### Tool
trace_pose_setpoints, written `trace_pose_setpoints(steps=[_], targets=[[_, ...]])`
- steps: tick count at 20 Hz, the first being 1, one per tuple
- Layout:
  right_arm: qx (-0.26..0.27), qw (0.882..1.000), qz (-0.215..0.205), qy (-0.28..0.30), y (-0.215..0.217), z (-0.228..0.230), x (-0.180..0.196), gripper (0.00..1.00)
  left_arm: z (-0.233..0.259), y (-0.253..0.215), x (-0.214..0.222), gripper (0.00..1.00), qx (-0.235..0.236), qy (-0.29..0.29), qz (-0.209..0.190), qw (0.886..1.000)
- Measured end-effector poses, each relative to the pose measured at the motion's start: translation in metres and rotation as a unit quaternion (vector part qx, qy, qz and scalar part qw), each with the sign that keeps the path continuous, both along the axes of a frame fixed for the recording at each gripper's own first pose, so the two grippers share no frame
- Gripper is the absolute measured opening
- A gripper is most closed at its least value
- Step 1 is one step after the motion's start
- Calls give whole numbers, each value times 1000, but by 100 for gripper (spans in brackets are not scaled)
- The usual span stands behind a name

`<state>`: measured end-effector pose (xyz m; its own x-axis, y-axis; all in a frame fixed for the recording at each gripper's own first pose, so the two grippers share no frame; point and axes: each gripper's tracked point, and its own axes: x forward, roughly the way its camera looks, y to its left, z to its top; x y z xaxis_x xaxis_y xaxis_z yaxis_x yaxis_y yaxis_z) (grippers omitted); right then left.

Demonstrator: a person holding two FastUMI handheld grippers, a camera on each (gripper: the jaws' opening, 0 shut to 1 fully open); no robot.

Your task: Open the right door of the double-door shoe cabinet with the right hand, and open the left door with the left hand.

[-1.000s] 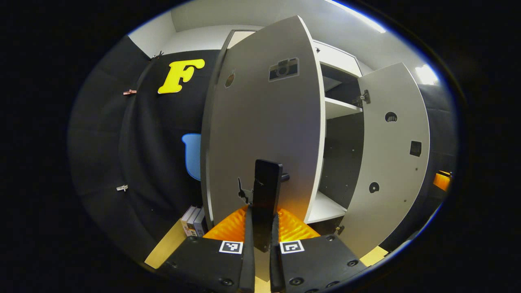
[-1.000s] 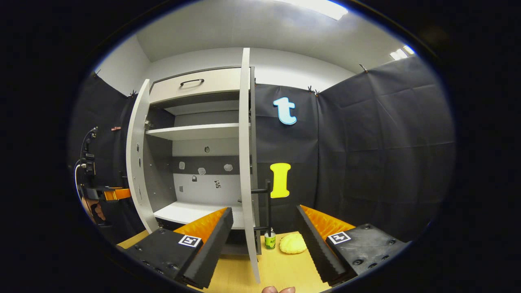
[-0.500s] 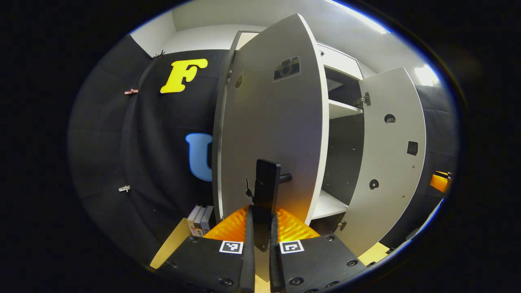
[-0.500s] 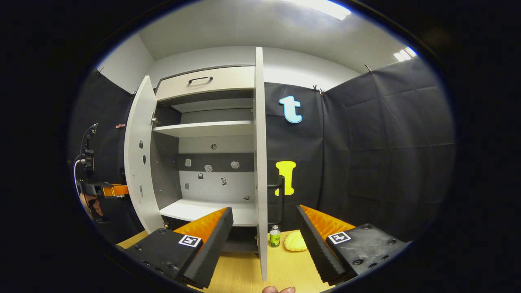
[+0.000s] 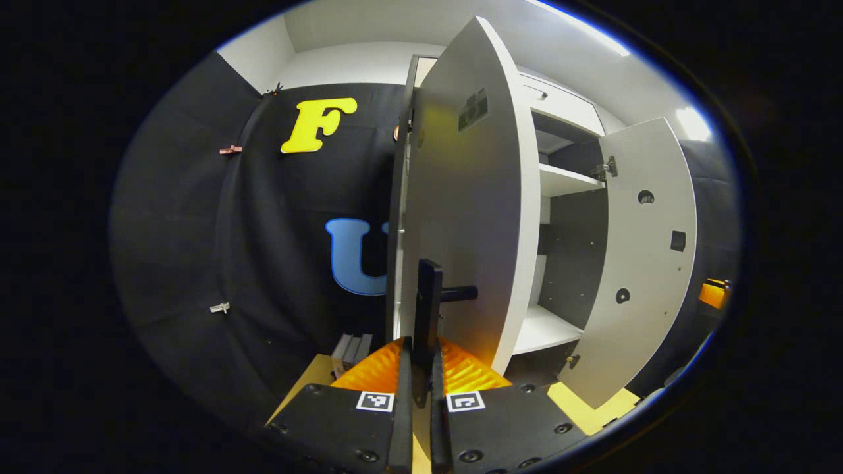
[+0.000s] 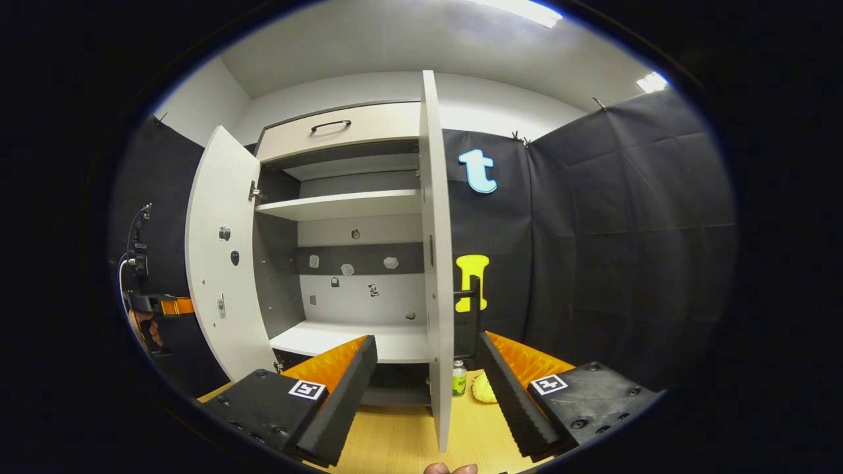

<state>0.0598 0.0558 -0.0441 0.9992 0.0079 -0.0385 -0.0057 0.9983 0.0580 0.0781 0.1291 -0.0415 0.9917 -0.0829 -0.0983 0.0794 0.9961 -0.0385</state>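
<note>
Both doors of the cabinet (image 6: 342, 217) stand open, so the task looks all but finished; what seems left is for the left gripper (image 5: 420, 395) to let go of the handle (image 5: 428, 316) it clamps, both fingers pressed on the black bar at the lower centre of the left gripper view. The left door (image 5: 467, 197) rises from that handle through the middle of that view, seen nearly edge-on, with the right door (image 5: 642, 257) swung wide at the right of the frame. In the right gripper view the right gripper (image 6: 428, 395) sits at the bottom centre with its jaws spread wide and holding nothing; the right door's edge runs up between the fingers without touching them, as far as I can tell. The cabinet fills the centre-left of that view: pale grey doors, white shelves, a dark band across the back panel with small stickers, and a drawer with a dark pull at the top. The shelves look bare. The left gripper also shows small at the far left edge there.
</note>
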Motion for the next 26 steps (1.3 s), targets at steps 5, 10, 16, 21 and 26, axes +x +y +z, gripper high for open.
trace_pose_setpoints(steps=[5, 10, 16, 21, 26], targets=[[-10, 1000, 23, 0, 22, 2, 1, 97, 0, 47, 5, 8, -1, -9, 14, 1000], [-15, 1000, 26, -4, 27, 5, -1, 96, 5, 45, 5, 2, -40, -18, -22, 999], [-5, 1000, 18, 1, 19, 3, -3, 96, 12, 48, -3, 13, -22, -29, 1, 999], [-3, 1000, 11, 1, 12, 4, -5, 96, 37, 51, -32, 19, -2, -57, 25, 998], [5, 1000, 8, 0, 9, 5, -3, 96, 71, 36, -66, 45, 11, -107, 45, 993]])
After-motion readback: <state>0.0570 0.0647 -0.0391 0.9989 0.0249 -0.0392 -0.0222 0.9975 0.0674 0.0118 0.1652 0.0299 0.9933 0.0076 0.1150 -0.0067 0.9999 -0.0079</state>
